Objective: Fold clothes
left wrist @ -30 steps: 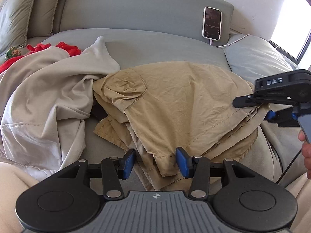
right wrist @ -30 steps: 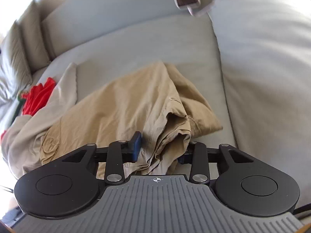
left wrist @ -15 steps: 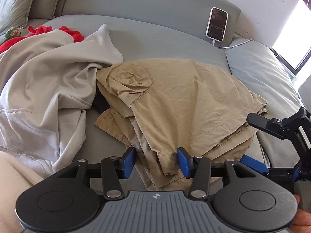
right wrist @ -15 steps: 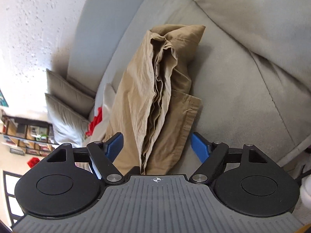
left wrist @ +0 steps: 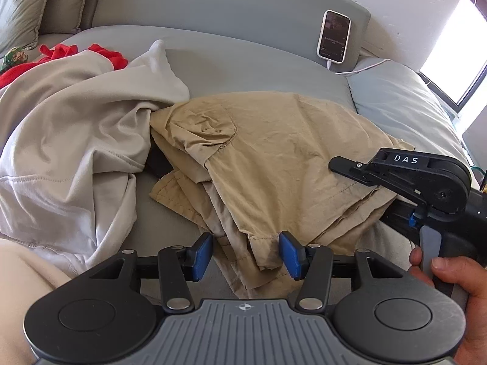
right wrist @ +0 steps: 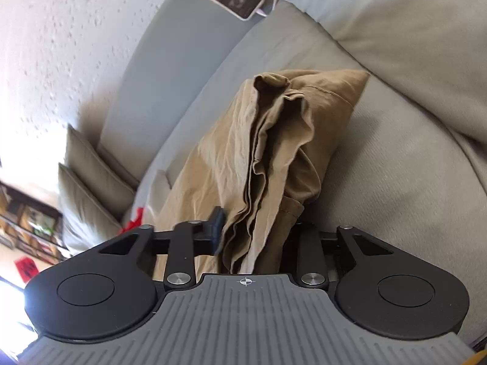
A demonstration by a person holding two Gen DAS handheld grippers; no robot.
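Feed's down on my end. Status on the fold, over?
Left gripper open, straddling the near hem of the khaki shorts. Right gripper shut on the shorts' stacked right edge. Beige shirt crowds their left side.

The supporting surface is a grey upholstered sofa [left wrist: 231,60] with a padded backrest. A folded khaki garment [left wrist: 274,152] lies on the seat cushion, centre-right, its layered edges stacked at the near side. A light grey garment [left wrist: 70,127] lies crumpled to its left, touching it. A red garment [left wrist: 100,53] lies behind the grey one, partly covered by it. A phone [left wrist: 333,40] leans upright against the backrest, with a white cable [left wrist: 365,66] trailing onto the adjoining cushion.
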